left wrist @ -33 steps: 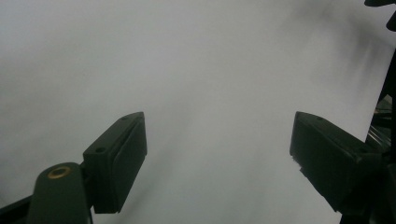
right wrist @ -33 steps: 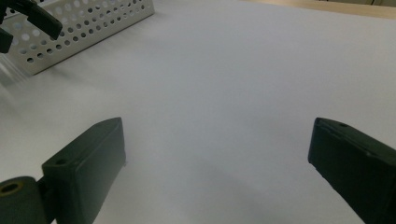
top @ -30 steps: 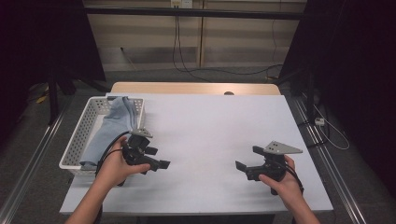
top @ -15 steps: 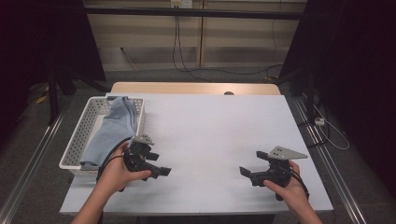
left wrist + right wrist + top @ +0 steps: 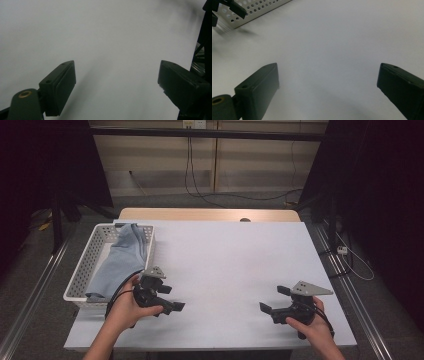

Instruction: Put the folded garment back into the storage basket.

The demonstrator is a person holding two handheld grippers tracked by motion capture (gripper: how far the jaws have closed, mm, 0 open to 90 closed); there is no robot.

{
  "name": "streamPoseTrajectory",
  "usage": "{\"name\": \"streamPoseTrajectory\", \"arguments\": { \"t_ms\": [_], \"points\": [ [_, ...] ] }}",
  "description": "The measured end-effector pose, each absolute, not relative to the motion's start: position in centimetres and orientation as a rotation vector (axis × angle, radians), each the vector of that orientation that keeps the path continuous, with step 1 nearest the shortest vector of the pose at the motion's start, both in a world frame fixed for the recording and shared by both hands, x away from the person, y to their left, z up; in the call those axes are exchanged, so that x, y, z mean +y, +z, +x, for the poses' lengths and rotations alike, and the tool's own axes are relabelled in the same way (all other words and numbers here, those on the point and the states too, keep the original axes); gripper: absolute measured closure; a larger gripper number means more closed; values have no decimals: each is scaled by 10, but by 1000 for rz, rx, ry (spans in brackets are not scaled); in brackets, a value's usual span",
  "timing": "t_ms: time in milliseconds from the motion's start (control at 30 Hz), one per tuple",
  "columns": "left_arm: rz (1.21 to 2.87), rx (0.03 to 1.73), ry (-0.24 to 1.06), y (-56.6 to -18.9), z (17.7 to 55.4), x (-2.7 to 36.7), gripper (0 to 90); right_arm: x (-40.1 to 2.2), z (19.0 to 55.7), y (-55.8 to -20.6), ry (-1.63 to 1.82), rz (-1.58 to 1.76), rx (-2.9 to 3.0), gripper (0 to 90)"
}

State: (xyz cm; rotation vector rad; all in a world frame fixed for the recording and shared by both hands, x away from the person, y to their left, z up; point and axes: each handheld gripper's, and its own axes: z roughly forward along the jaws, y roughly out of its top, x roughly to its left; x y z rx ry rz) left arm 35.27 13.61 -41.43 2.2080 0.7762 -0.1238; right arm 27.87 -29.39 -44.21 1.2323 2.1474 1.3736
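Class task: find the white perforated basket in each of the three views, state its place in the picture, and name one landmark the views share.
High view: the white basket sits at the table's left edge, blue cloth inside.
Left gripper view: not in it.
Right gripper view: basket wall at top left.
Shared landmark: the white tabletop.

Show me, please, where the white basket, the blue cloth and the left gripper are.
white basket [image 5: 83, 270]: high view, on its perforated left wall.
blue cloth [image 5: 122, 257]: high view, on the middle of the fabric inside the basket.
left gripper [image 5: 172, 302]: high view, between its open jaw tips.
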Motion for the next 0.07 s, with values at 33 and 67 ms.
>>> {"name": "streamPoseTrajectory", "arguments": {
  "t_ms": [33,67],
  "points": [
    [2209,775,-133,-415,353,135,143,-295,278,-442,1378,1230,2147,40],
    [2209,775,-133,-415,353,135,142,-295,278,-442,1376,1231,2146,40]
  ]
}}
